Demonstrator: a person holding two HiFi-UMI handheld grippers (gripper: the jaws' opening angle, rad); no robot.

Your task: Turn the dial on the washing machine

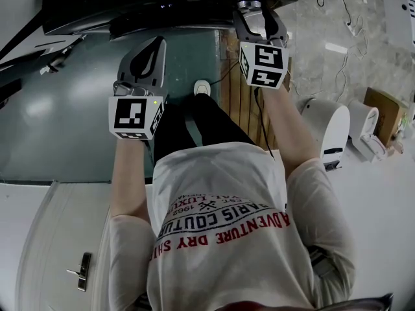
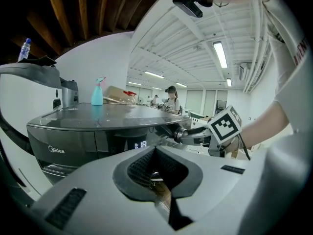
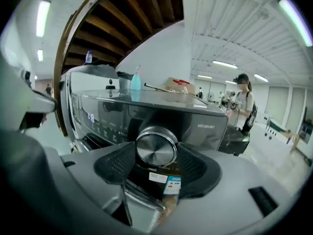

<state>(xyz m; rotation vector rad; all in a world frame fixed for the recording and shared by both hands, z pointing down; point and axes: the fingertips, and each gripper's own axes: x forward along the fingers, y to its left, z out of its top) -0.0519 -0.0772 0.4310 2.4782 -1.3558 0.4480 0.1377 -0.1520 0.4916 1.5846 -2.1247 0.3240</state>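
The right gripper [image 1: 254, 13], held in the person's right hand, is clamped on the round metal dial [image 3: 156, 148] of the washing machine [image 3: 205, 119], its two dark ribbed pads pressed against the knob's left and right sides; the dial stands out from the machine's dark glossy front panel, directly ahead of the gripper and centred between its jaws, with lit symbols on the panel to its left and small white lettering to its right; seen from the head view, the knob sits at the machine's front edge just beyond the gripper's tips; the left gripper [image 2: 155, 150] is held up beside it, off to the left and well apart from the dial, its jaws closed tip to tip with nothing between them, facing the panel's glowing display [image 2: 140, 144]; a blue spray bottle [image 2: 97, 93] stands upright on the machine's flat top; a person [image 3: 243, 102] stands in the bright hall behind
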